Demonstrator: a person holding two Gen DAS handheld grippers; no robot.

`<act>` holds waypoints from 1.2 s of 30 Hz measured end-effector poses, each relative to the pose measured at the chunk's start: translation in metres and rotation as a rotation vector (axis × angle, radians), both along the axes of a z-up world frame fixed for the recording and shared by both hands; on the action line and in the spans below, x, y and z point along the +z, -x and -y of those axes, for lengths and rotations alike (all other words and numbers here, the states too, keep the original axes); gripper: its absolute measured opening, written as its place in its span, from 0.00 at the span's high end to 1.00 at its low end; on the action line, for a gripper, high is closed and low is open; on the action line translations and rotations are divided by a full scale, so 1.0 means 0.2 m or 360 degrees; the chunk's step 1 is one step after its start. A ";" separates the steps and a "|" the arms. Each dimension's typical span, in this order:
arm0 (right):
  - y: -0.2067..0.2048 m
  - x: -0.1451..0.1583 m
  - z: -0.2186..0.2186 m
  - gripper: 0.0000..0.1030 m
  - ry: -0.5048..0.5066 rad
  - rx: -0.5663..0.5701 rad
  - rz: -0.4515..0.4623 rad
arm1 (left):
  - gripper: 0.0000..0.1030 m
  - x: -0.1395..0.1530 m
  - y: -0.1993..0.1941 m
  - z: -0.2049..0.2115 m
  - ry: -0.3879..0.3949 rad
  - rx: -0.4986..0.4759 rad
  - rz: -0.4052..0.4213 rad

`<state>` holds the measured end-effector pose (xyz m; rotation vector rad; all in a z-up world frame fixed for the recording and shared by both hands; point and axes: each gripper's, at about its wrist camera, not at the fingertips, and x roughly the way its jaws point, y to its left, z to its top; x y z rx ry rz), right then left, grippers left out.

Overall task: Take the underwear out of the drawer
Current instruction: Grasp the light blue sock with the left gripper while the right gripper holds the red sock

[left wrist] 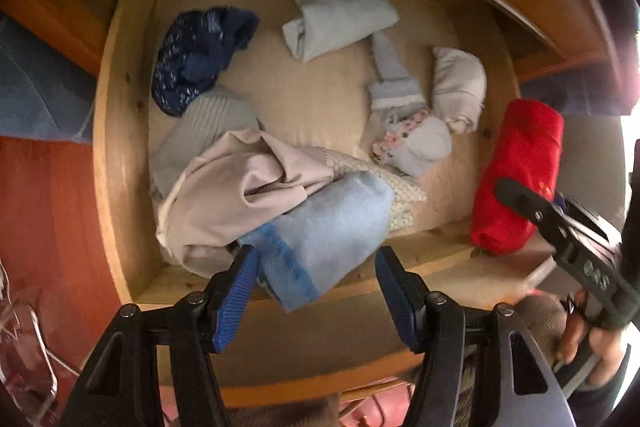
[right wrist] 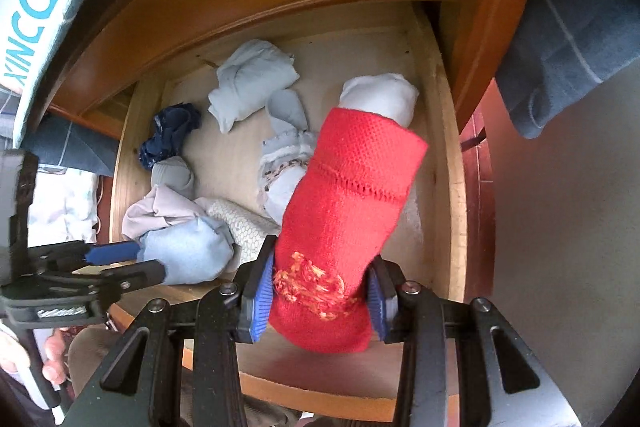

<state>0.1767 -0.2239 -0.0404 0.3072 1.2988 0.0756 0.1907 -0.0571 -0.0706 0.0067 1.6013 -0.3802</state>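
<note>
The right gripper clamps a rolled red garment at frame centre, above the open drawer. The left gripper, its 2 jaws half-spread, straddles a light-blue bundle at lower centre without pressing it.

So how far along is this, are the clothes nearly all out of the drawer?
Not nearly. The drawer is open, and the right tool is clamped on a red rolled piece, held above the drawer. The left tool is open around a light blue roll. A navy piece, a pale blue bundle and several others remain inside.
</note>
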 end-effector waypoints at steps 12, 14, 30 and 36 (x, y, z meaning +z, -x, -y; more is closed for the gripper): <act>-0.01 -0.04 -0.02 0.64 -0.0040 0.0013 -0.0051 | 0.38 -0.14 -0.08 0.08 -0.0125 0.0121 -0.0086; -0.02 -0.04 -0.02 0.64 -0.0041 0.0009 -0.0056 | 0.38 -0.16 -0.09 0.09 -0.0124 0.0153 -0.0114; -0.03 -0.06 -0.04 0.64 0.0008 0.0022 -0.0066 | 0.71 -0.06 -0.01 -0.01 -0.0056 0.0192 0.0000; -0.03 -0.07 -0.05 0.64 0.0063 0.0048 -0.0072 | 0.72 0.08 0.02 -0.03 -0.0011 0.0189 0.0092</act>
